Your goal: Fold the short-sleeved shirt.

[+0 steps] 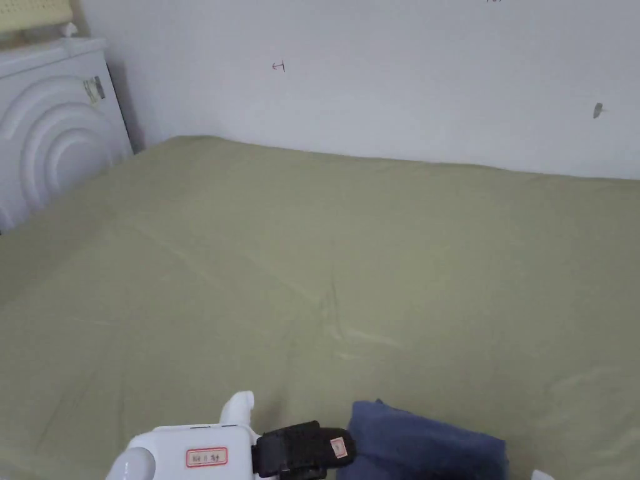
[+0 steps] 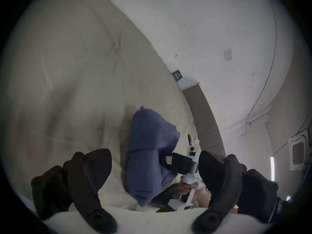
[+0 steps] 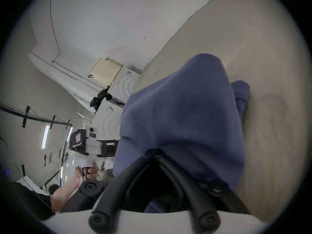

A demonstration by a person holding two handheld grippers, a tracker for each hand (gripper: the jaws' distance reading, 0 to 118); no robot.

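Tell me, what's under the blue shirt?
The bunched blue short-sleeved shirt hangs from the right tongs, which are shut on it, over the olive-green bed sheet. Whatever lies directly beneath the cloth is covered.

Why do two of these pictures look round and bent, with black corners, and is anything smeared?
Both gripper views come through a fisheye lens: a round image, dark corners, and the wall edge bowed. In the left gripper view the blue shirt looks smeared at its lower end; in the right gripper view the cloth near the right gripper is soft. The head view is straight-lined, evenly lit, with the green bed sheet free of glare.
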